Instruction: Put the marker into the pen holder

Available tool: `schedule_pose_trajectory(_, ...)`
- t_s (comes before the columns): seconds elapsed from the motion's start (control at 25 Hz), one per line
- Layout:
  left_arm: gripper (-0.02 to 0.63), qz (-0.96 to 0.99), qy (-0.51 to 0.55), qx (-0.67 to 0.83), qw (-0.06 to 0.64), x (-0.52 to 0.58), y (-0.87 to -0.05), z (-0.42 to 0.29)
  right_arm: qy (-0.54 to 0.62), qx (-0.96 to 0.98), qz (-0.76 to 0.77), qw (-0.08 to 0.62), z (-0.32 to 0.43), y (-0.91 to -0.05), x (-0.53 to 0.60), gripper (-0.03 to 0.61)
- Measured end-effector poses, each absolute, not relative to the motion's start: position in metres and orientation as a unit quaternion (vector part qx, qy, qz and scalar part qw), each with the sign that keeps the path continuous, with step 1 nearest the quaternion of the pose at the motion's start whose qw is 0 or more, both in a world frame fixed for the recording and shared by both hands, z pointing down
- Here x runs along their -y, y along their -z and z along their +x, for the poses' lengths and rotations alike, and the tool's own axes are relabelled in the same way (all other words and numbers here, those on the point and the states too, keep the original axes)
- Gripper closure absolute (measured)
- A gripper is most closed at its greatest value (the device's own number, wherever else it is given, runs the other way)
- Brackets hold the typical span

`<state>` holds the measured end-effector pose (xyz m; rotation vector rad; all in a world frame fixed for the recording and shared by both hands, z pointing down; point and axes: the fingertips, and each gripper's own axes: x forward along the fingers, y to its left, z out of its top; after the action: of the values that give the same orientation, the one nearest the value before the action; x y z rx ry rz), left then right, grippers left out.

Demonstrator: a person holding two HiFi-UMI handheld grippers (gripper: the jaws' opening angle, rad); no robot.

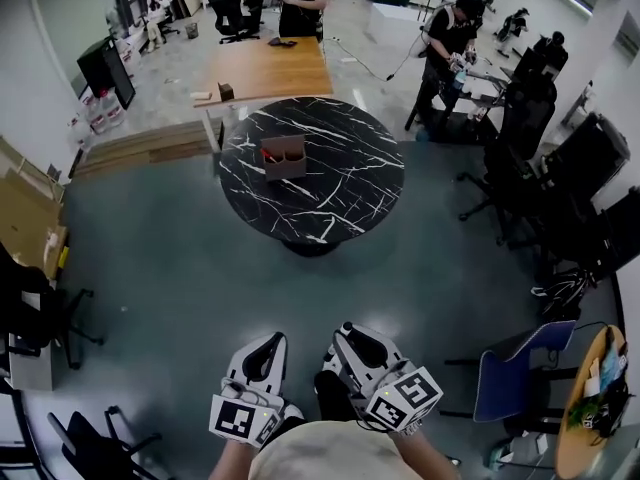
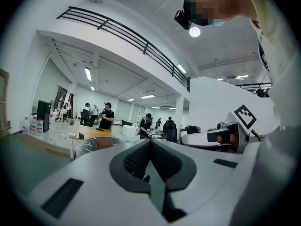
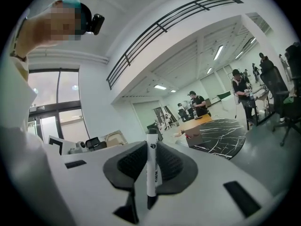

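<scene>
Well, red things (image 1: pixel 267 153) (blurry) inside pen holder (image 1: pixel 287 168)

The pen holder (image 1: pixel 284 156) stands on the round desk (image 1: pixel 345 213), left of its middle, perhaps with something in it. Another desk (image 1: pixel 262 68) lies behind. Well before them, the left gripper (image 1: pixel 267 342) sits beside the right gripper (image 1: pixel 350 332), with the marker (image 3: pixel 151 168) between the latter's fingers.

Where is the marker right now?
In the right gripper view, the marker is clamped between the jaws of the right hand-held gripper, held close to the person's body, far from the pen holder on the round black table.
</scene>
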<state>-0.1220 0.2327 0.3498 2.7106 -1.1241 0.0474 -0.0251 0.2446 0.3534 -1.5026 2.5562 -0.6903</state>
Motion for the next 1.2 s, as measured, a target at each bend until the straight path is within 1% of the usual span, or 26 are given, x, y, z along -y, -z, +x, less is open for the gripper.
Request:
schedule_pose_trajectory(0.16,0.603,0.913,-0.021,0.398,0.091,-0.184,-0.346,-0.091,0.227,-0.854,-0.467,0.044,0.003,-0.352,-0.196,0.500)
schedule_pose_trajectory(0.36,0.603,0.901,-0.022,0.422,0.101,-0.145,-0.347,-0.067,0.218,-0.863,-0.454,0.048,0.037,-0.344,-0.146,0.500)
schedule_pose_trajectory(0.48,0.603,0.903,-0.024,0.417,0.097,-0.124,-0.343,-0.051,0.223,-0.861,-0.454,0.057,0.050,-0.343,-0.125,0.500)
schedule_pose_trajectory(0.6,0.603,0.907,-0.017,0.411,0.088,-0.096,-0.340,-0.037,0.225,-0.859,-0.456,0.053,0.060,-0.349,-0.100,0.500)
schedule_pose_trajectory(0.76,0.603,0.911,-0.013,0.402,0.094,-0.051,-0.345,-0.030,0.231,-0.852,-0.468,0.047,0.068,-0.356,-0.062,0.500)
schedule_pose_trajectory(0.96,0.603,0.918,-0.009,0.382,0.106,0.034,-0.360,-0.029,0.228,-0.838,-0.495,0.027,0.073,-0.364,0.009,0.500)
schedule_pose_trajectory(1.2,0.603,0.939,0.026,0.329,0.099,0.167,-0.363,-0.025,0.228,-0.803,-0.550,0.029,0.066,-0.373,0.132,0.500)
